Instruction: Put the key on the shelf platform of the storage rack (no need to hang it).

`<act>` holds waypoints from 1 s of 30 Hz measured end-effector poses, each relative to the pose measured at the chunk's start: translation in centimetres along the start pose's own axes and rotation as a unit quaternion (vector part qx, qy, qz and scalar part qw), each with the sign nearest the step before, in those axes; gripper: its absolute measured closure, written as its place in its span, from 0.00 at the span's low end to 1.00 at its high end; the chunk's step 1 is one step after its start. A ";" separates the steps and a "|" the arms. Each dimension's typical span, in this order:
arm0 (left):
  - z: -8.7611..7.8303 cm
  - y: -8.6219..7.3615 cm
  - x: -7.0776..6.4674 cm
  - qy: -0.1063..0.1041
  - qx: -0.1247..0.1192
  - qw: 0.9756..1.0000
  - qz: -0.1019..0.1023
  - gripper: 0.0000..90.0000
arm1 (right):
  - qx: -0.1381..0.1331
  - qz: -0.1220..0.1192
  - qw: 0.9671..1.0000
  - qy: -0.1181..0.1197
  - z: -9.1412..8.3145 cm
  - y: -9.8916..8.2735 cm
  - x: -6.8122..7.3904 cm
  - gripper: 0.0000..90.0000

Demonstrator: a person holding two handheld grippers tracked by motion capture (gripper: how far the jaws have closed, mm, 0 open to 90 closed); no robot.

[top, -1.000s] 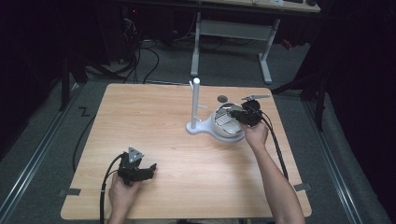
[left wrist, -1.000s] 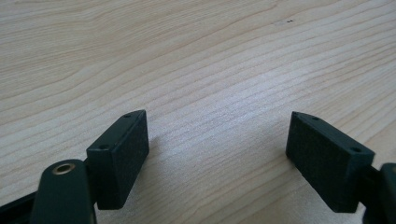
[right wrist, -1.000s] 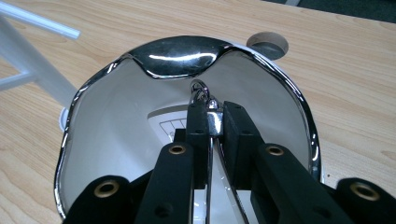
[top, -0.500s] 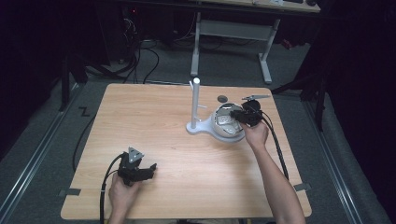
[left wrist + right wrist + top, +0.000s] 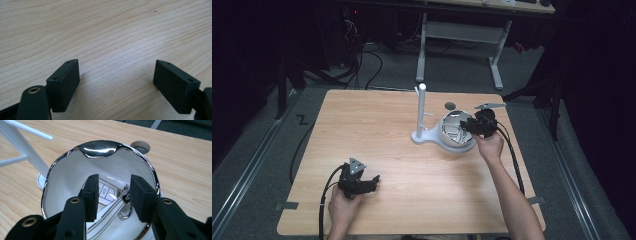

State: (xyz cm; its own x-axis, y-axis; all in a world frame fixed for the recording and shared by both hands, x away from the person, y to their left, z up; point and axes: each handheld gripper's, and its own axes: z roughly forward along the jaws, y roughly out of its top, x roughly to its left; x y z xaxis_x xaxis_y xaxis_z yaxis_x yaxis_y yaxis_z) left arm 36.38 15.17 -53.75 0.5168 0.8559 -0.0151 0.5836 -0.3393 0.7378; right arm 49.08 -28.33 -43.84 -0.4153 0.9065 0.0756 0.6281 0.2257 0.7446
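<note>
A white bowl with a chrome rim [image 5: 100, 145] stands on the wooden table, right of centre in the high view [image 5: 447, 142]. Inside it lies a white key fob [image 5: 106, 192] with buttons and a metal ring [image 5: 126, 213]. My right gripper [image 5: 113, 195] reaches down into the bowl [image 5: 468, 126]. Its jaws are open, one on each side of the fob, and I see no pinch on it. Near the table's front left my left gripper [image 5: 371, 184] rests low over bare wood, jaws wide open and empty [image 5: 116, 82].
A white stand with an upright post [image 5: 422, 107] stands just left of the bowl, its thin arms visible in the right gripper view [image 5: 25, 150]. A round grommet hole [image 5: 450, 105] sits behind the bowl. Dark floor, cables and desk legs surround the table.
The right gripper has sunk slightly toward the bowl. The left gripper has stayed put.
</note>
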 end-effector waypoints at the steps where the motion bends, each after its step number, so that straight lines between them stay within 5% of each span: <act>1: 0.0 0.0 0.0 0.000 0.000 1.000 0.000 0.24 | -0.002 -0.002 1.000 -0.001 -0.1 0.0 0.0 0.65; 12: 0.0 0.0 0.0 0.000 0.001 1.000 0.001 0.24 | -0.005 -0.011 1.000 -0.024 -1.8 -1.0 0.1 0.66; 30: 0.0 0.0 0.0 0.000 0.000 1.000 0.000 0.24 | -0.017 0.002 1.000 -0.016 -5.0 -2.1 -0.4 0.63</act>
State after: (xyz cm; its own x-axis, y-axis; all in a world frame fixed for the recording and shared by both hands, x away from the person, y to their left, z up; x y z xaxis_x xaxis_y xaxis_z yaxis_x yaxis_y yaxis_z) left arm 36.38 15.16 -53.75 0.5166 0.8561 -0.0148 0.5833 -0.3392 0.7380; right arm 44.60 -30.98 -42.11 -0.3912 0.9185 0.0578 0.6064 0.2100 0.7669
